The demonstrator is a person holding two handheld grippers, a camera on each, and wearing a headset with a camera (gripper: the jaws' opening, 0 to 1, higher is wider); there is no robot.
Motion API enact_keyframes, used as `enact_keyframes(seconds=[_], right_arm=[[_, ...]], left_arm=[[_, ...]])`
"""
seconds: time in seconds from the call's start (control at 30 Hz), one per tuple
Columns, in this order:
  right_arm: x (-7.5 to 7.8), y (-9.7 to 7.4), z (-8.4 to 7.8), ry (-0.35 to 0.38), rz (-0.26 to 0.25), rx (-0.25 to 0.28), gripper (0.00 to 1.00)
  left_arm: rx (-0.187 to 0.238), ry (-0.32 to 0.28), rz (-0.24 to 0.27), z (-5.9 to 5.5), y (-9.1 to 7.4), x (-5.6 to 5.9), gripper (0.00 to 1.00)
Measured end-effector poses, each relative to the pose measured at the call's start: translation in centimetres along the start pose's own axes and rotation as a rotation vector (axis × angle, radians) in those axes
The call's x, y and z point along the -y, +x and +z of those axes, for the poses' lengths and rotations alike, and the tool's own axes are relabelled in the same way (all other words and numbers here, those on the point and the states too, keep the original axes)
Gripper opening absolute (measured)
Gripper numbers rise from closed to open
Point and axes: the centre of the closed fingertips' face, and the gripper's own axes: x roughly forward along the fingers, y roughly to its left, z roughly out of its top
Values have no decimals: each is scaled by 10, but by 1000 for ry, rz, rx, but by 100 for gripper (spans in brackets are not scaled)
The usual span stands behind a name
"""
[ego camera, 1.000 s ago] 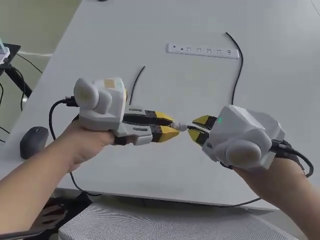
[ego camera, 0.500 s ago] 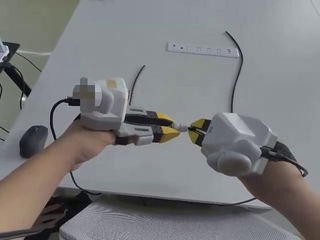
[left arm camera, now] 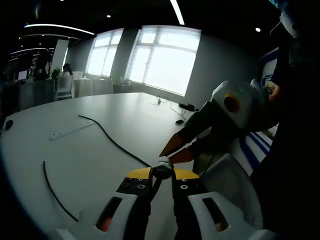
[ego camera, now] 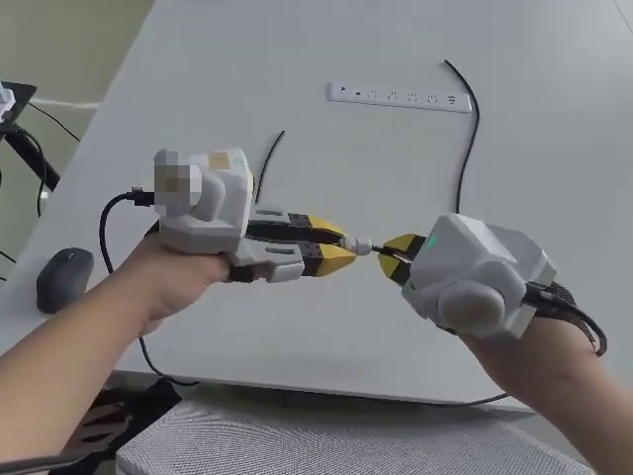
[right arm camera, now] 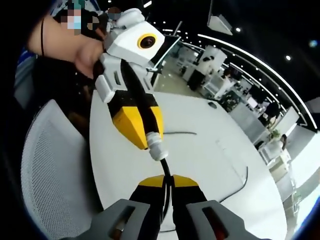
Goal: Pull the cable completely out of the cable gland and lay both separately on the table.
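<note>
— Jaws of the left gripper (ego camera: pixel 341 254) are clamping shut on the white gland (ego camera: pixel 358 245). Those of the right gripper (ego camera: pixel 398 259) are pinching the black cable (ego camera: pixel 380 252) just beside it.
— Which step is going on?
— The pull itself, I'd judge. The cable is running from the gland's mouth straight into the right jaws, and both are hanging above the bench (ego camera: pixel 297 327) near its front edge. It is not out yet.
— What is the next move asking for?
— The grippers should be drawing apart along the cable's line, with the left holding the gland firm. A regrip is likely, since the right is holding so close.
— Anything getting in the way?
— A strip (ego camera: pixel 399 98) and its cord (ego camera: pixel 469 139) are lying well apart, and a mouse (ego camera: pixel 65 279) is sitting at the left edge. A loose wire (ego camera: pixel 270 158) is trailing behind the left gripper. Whether it is the cable's tail I cannot tell, but it could be snagging.
</note>
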Motion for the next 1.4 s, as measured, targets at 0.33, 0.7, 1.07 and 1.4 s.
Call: enact_keyframes(seconds=[0.33,0.7,1.07,1.4], right_arm=[[0,1,-9,120,-22,8,0],[5,1,-30,147,-39,-24,0],[7,3,-48,241,-58,-36,0],[6,3,-59,278,-65,-45,0]], left_arm=[[1,-1,8,0,3,0,15],[5,-14,11,-3,1,-2,15],[4,-18,3,-4,7,2,15],[4,-25,5,-8,3,2,15]])
